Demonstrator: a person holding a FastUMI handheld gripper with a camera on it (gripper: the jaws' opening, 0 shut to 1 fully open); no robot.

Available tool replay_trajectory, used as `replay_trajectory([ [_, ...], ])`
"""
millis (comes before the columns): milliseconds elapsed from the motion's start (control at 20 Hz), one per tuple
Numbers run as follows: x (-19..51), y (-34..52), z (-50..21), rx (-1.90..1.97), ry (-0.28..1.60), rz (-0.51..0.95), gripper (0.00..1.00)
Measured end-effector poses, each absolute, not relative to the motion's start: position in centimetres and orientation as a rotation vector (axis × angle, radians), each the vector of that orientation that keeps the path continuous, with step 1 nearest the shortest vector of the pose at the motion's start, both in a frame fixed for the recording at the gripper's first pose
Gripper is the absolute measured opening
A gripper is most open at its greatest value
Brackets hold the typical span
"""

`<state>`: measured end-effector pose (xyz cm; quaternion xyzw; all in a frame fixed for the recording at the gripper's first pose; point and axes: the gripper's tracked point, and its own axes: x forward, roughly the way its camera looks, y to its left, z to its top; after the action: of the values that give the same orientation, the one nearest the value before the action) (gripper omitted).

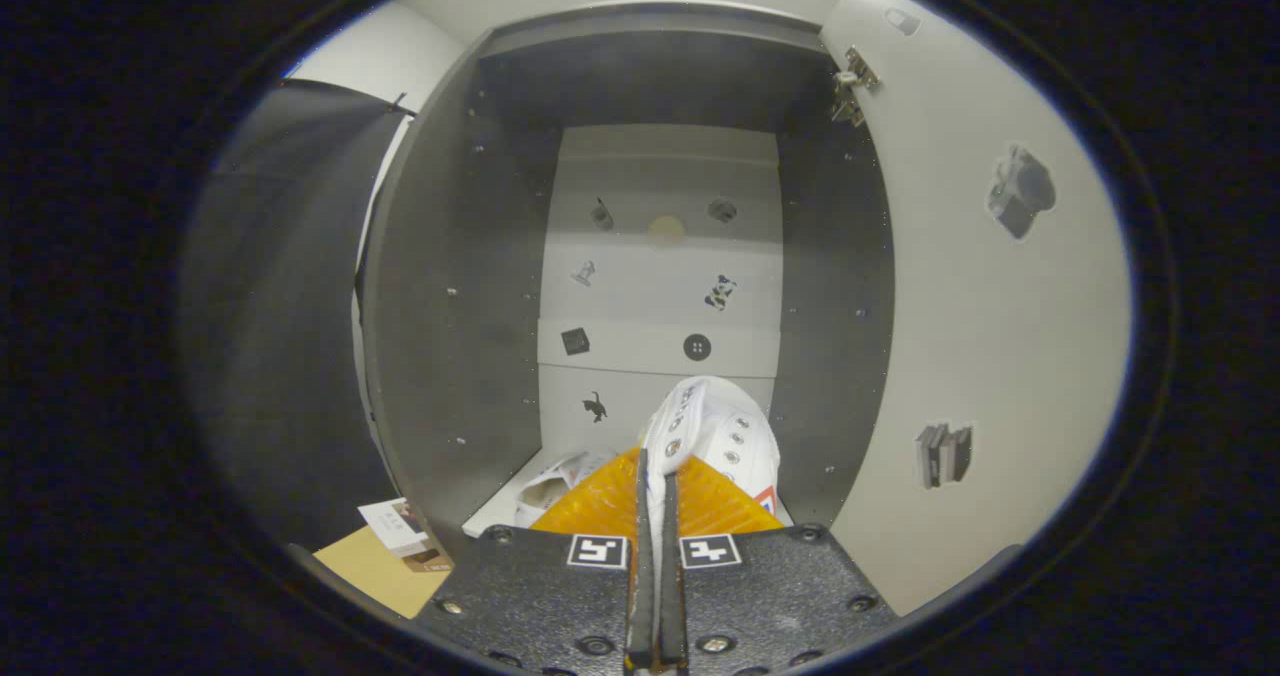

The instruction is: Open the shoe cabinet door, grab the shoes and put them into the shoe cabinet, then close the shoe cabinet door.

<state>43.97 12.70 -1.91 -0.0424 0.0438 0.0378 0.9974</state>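
The shoe cabinet stands open straight ahead, with grey side walls and a pale back panel carrying small stickers. Its door is swung wide to the right, hinge at the top. My gripper is shut on a white lace-up shoe, pinching its collar edge between the fingers, and the shoe hangs toe-forward inside the cabinet opening, above the floor panel. A second white shoe lies on the cabinet floor, just left of my fingers.
Outside the cabinet at the lower left, a small box rests on a tan surface. A dark wall runs along the cabinet's left side.
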Motion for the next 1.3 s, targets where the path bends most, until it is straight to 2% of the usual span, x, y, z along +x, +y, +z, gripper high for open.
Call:
replay_trajectory([
  [350,52.9,11.1,-5.7,-0.154,0.185,-0.003,0.06],
  [700,58.0,11.7,-11.1,-0.233,0.287,0.062,0.08],
  [750,58.3,11.4,-11.3,-0.256,0.282,0.059,0.1],
  [800,58.0,11.9,-10.9,-0.263,0.269,0.085,0.17],
  [850,58.2,11.9,-10.6,-0.273,0.254,0.077,0.17],
  [1000,57.5,10.8,-9.2,-0.325,0.215,0.008,0.4],
  [1200,55.1,11.4,-8.5,-0.268,0.206,0.025,0.51],
  [1300,53.5,11.8,-8.2,-0.223,0.194,0.029,0.51],
])
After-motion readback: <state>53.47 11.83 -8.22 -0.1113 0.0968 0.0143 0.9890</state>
